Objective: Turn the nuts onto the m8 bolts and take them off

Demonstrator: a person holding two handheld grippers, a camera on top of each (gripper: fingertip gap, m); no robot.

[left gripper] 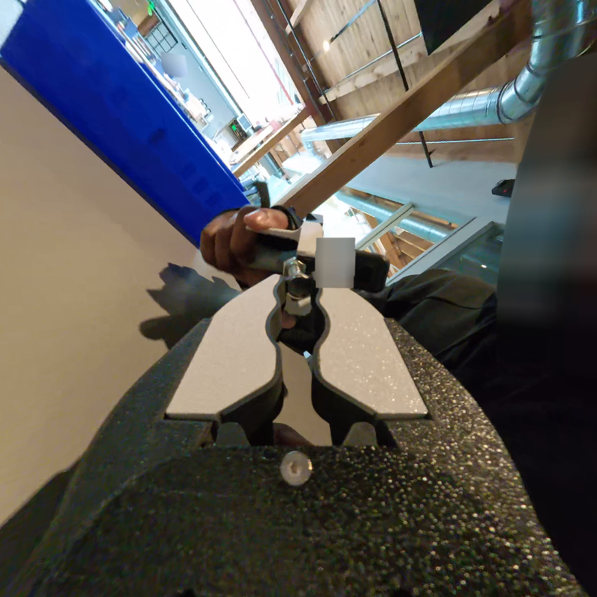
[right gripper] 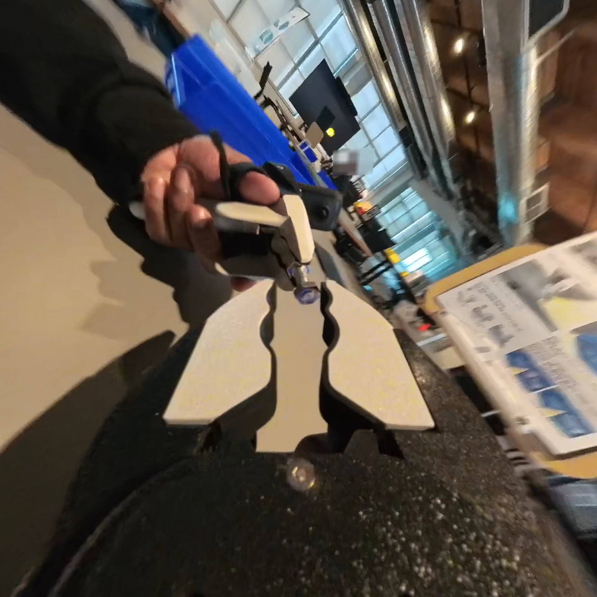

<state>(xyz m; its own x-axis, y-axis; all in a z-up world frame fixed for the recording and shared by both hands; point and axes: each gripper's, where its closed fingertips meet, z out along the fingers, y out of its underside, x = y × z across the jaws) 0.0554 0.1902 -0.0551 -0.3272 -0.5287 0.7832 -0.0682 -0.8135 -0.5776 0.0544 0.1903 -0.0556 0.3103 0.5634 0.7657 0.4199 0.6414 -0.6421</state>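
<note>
The bolt (right gripper: 302, 275) is held up off the desk (left gripper: 64, 258), between the two tools. The left tool (left gripper: 297, 290) pinches its head end. Its jaws are drawn narrow around the metal, with the pale finger faces nearly meeting on either side.

Seen from the right wrist, the bolt's long axis runs from the left tool's tips straight toward the right tool (right gripper: 298, 286). The bright threaded shank points at the gap between the right tool's jaws. A nut (right gripper: 306, 295) sits on the free end of the bolt, just inside that gap. So the right tool is the nearer one to the nut, and it lies along the bolt's axis, not across it.

The right tool's jaws stand a little wider than the nut. The picture is smeared there, so I cannot tell whether its fingers press on the nut's flats or merely flank it.

The bolt is plain bright steel with fine threads. The nut is a small hexagon of the same metal, with a bluish tint at its face. A second bluish ring shows on the bolt nearer the left tool.

Both tools have flat, matt, pale grey fingers with wavy inner edges, set on speckled black bodies. The desk below the bolt is smooth and off-white.
</note>
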